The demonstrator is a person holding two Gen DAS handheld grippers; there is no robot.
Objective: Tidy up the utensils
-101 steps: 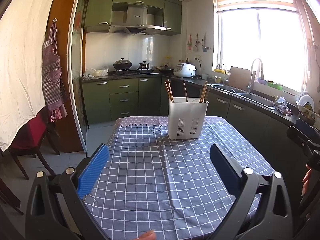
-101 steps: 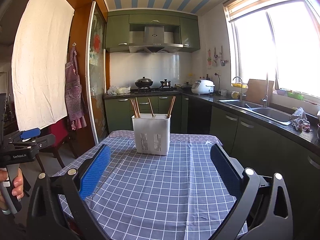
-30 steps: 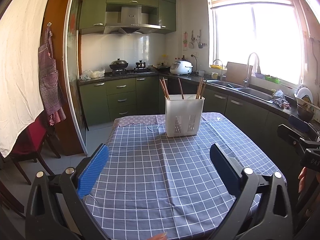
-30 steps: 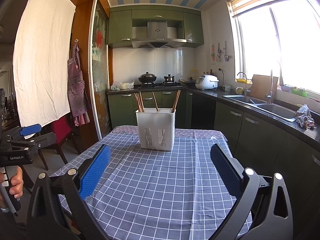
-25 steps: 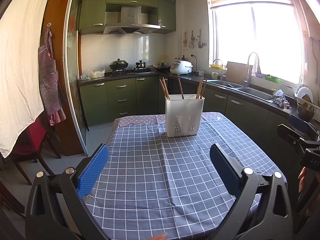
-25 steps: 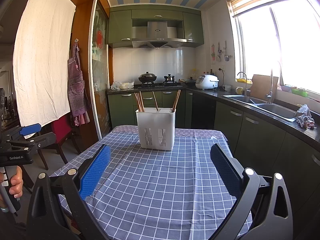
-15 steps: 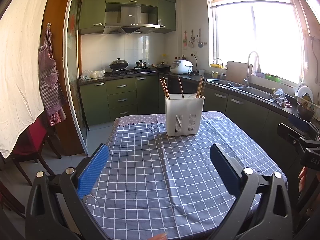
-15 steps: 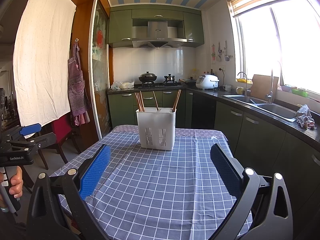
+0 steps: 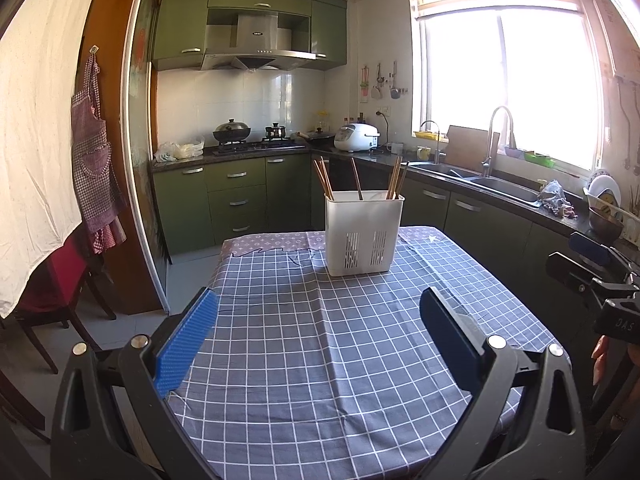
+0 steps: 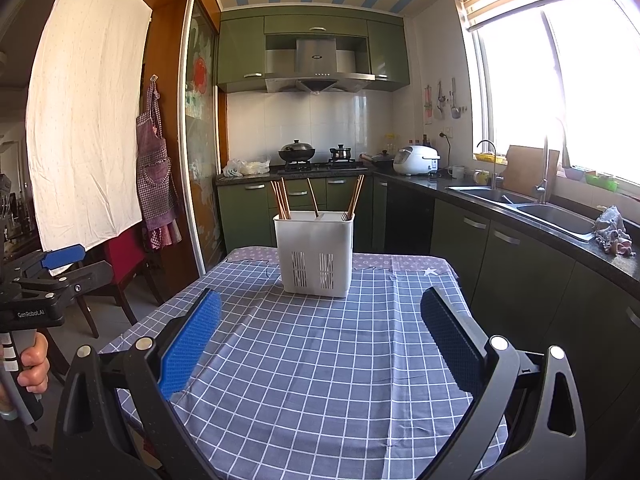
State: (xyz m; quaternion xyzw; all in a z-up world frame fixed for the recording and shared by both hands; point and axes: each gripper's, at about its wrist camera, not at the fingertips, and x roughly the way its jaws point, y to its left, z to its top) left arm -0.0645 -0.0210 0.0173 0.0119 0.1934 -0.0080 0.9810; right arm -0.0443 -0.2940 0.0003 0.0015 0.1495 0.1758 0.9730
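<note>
Chopsticks (image 9: 325, 179) stand scattered in the white holder (image 9: 363, 233), upper centre of both frames, far end of the checked surface (image 9: 320, 344). Left tool (image 9: 316, 332) and right tool (image 10: 320, 334) both gape wide, holding nothing. We'd approach from above, pinch one stick near its top, and lift straight so the holder doesn't tip.

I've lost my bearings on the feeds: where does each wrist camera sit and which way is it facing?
Left wrist: rides the open left gripper, facing the white utensil holder across the checked tablecloth; the right gripper shows at its right edge.
Right wrist: rides the open right gripper, same heading; the left gripper and hand show at left.
Shared: holder, chopsticks, tablecloth.
</note>
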